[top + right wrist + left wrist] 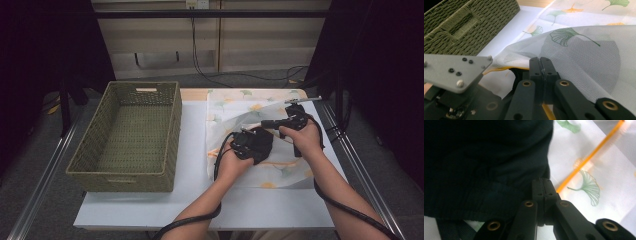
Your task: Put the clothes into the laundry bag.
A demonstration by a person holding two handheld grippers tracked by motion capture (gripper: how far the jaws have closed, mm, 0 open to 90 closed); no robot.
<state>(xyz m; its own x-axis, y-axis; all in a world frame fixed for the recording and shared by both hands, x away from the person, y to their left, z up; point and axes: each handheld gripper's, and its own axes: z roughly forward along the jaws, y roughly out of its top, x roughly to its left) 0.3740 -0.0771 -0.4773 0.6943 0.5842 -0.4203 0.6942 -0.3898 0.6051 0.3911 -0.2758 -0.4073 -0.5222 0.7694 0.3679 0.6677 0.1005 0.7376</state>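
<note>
- Nearest the camera in the high view, the person's two forearms come in from the bottom edge, each trailing a black cable, over the white table (150, 210).
- The left gripper (248, 143) sits just in front of the left hand, pressed against a dark cloth bundle (262, 145). In the left gripper view its jaws stand together, their tips (543, 186) at the hem of that dark cloth (486, 165); whether a fold is pinched between them cannot be told.
- Just beyond and to the right, the right gripper (295, 120) is held in the right hand. In the right gripper view its jaws are closed (541, 65) on the yellow-trimmed edge of the white mesh bag (584, 60), lifting that edge off the table.
- The mesh bag (250, 107), printed with green and orange ginkgo leaves, lies on the right half of the table, under and around both grippers; the dark cloth shows as a grey shape through its mesh.
- Well apart, on the left of the table, stands an empty green woven basket (172, 120).
</note>
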